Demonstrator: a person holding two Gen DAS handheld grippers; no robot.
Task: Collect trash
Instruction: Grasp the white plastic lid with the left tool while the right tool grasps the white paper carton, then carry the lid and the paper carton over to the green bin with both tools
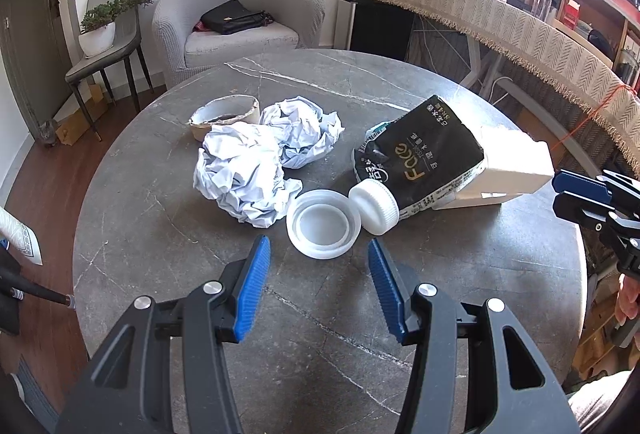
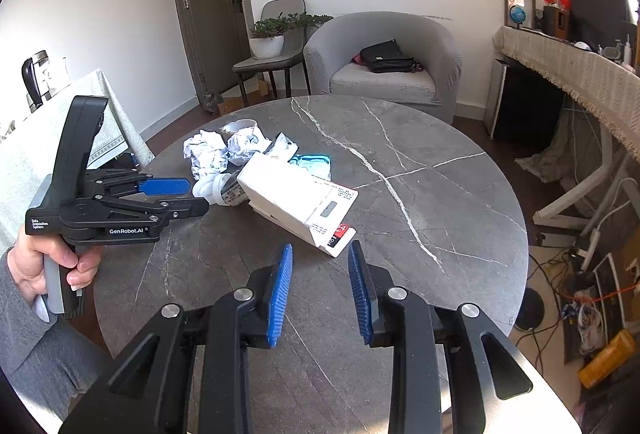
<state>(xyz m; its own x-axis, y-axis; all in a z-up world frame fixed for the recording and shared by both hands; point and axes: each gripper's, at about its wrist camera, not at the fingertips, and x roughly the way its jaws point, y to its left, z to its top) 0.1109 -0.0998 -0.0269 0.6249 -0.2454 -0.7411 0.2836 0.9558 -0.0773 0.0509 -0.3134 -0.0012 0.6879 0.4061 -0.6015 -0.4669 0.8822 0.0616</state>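
Trash lies on the round grey marble table [image 1: 320, 314]: two crumpled paper balls [image 1: 244, 173] [image 1: 300, 133], a cardboard tape ring [image 1: 224, 115], two white plastic lids [image 1: 323, 230] [image 1: 374, 207], a black tissue pack [image 1: 420, 161] and a white carton [image 1: 516, 169]. My left gripper [image 1: 318, 250] is open and empty, just short of the flat lid. In the right wrist view my right gripper [image 2: 320, 254] is open and empty, just short of the white carton [image 2: 296, 201]. The left gripper [image 2: 188, 195] also shows there, at the left.
A grey armchair [image 1: 240, 25] with a black bag stands behind the table. A chair with a potted plant [image 1: 100, 29] stands at the left. A cloth-covered desk [image 1: 520, 21] runs along the right. Cables lie on the floor at the right [image 2: 580, 274].
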